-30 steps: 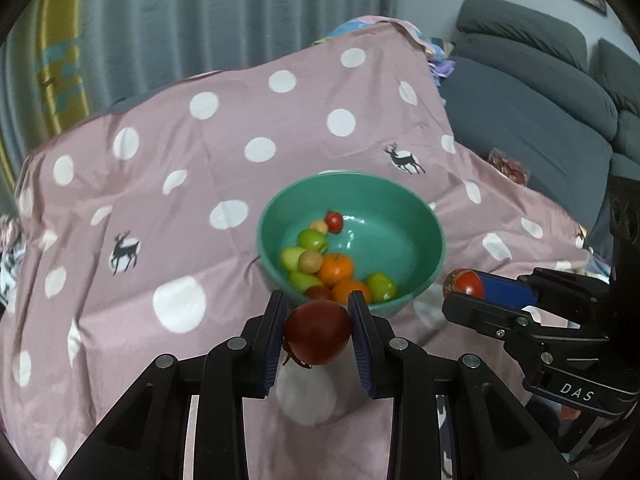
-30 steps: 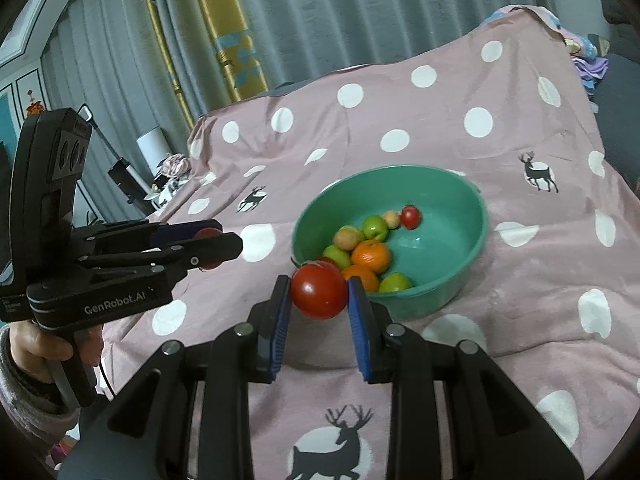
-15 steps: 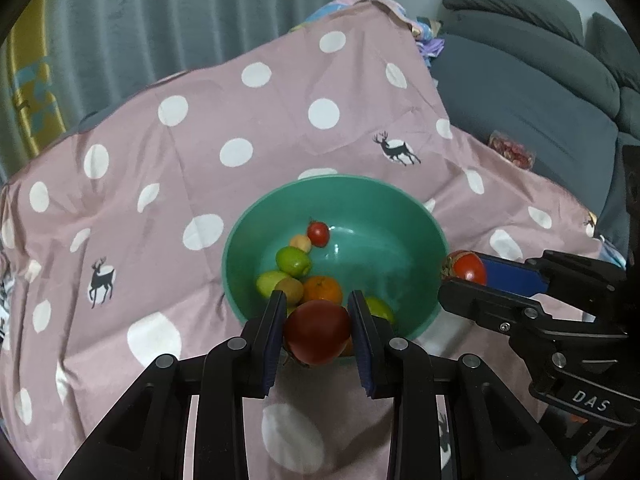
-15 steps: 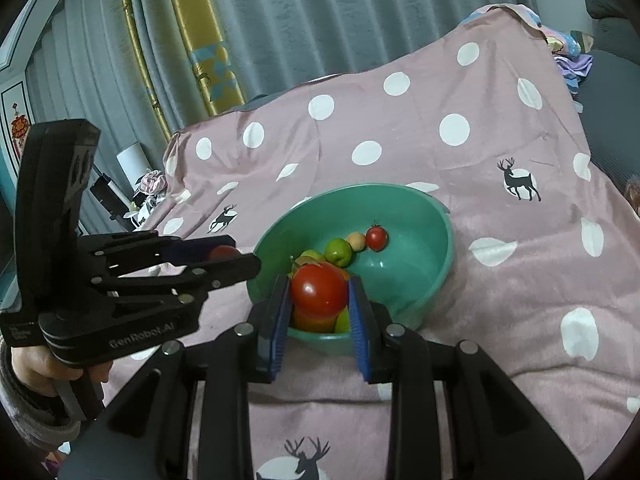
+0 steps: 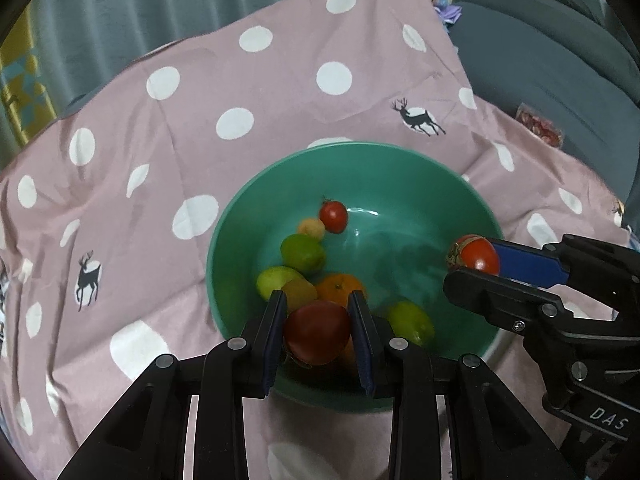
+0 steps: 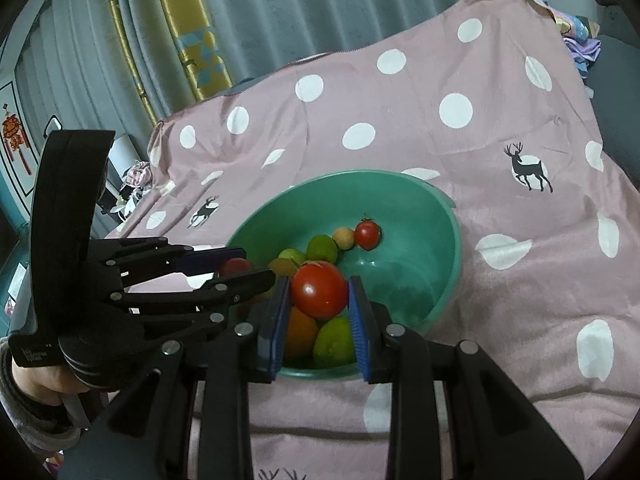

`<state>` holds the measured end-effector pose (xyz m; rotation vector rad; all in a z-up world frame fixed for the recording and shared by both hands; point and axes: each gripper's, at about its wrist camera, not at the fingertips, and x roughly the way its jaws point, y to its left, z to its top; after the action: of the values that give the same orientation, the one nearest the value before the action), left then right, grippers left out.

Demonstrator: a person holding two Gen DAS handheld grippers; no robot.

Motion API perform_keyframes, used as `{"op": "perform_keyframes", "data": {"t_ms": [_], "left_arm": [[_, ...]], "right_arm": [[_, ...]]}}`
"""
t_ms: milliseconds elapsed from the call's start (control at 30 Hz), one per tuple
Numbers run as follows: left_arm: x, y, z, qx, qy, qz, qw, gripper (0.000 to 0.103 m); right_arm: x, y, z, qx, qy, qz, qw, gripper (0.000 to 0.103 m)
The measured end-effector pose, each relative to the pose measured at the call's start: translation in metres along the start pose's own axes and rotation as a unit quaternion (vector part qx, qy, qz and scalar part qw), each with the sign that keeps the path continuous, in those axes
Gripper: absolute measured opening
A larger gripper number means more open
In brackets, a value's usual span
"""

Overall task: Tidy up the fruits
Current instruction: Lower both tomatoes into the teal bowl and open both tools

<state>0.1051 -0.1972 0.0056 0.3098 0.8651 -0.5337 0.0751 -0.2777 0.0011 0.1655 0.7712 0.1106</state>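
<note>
Left wrist view: my left gripper (image 5: 317, 330) clamps a dark red tomato (image 5: 316, 332) over the green bowl's (image 5: 400, 160) near rim, hiding fruit beneath.

Right wrist view: my right gripper (image 6: 319, 294) pinches a bright red tomato (image 6: 319, 289) above the bowl; an orange (image 6: 300, 330) shows partly behind my fingers.

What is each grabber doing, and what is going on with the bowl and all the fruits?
Left gripper: shut on a dark red tomato, over the bowl's near edge.
Right gripper: shut on a bright red tomato, over the bowl.
Green bowl: upright on the spotted cloth, partly filled.
Fruits in bowl: loose, lying together.
</note>
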Motion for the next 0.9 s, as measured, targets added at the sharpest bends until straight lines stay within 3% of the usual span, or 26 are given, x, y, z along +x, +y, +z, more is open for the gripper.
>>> {"op": "perform_keyframes", "data": {"t_ms": [900], "left_arm": [[0.029,0.0,0.007,0.029,0.033,0.017,0.9989,0.032]], "right_arm": [[0.031,-0.003,0.006,-0.014,0.05,-0.023,0.998,0.03]]}}
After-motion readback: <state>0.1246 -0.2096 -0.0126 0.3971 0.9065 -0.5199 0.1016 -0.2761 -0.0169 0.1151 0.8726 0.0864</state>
